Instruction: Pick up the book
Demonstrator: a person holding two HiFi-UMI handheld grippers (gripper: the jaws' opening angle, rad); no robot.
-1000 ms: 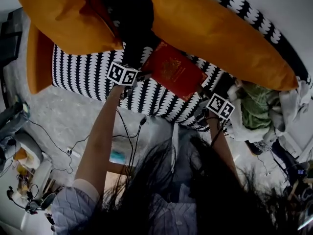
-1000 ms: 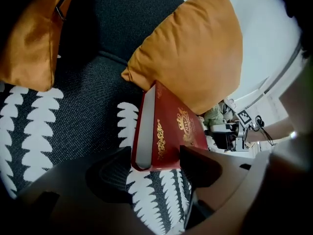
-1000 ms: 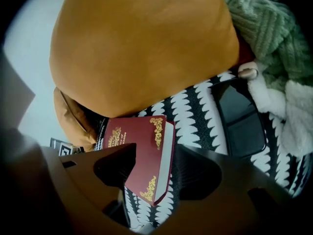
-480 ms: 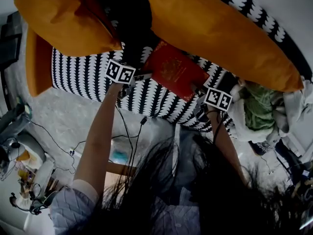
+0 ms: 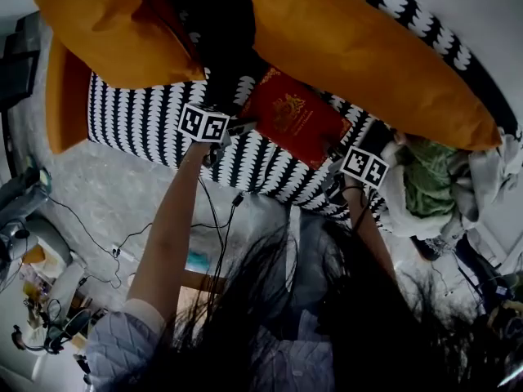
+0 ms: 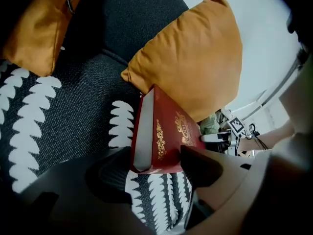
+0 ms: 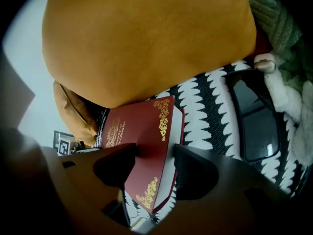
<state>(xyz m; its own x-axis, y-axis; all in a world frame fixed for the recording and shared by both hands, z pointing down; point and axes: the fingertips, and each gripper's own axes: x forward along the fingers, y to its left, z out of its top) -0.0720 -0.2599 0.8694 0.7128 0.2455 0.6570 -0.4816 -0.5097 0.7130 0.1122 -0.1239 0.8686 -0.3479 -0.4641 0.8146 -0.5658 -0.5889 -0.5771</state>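
Right claw (image 5: 333,149) has edged slightly nearer the book (image 5: 292,119); left claw (image 5: 240,126) is unchanged.

Head view: book lies on the patterned sofa (image 5: 139,121) below the cushion (image 5: 368,55), with a claw at each end.

Left gripper view: jaws closed on the book's corner.

Right gripper view: jaws clamped across its opposite edge.

Assessment: grasp made; lift appears outstanding.

The big orange cushion (image 5: 368,55) presses against the book (image 5: 294,121) at its upper edge, so you get no room there. Left of the book, the patterned sofa seat (image 5: 139,121) lies bare. At right, a cloth heap (image 5: 429,186) and a dark flat device (image 7: 254,116) crowd the seat.
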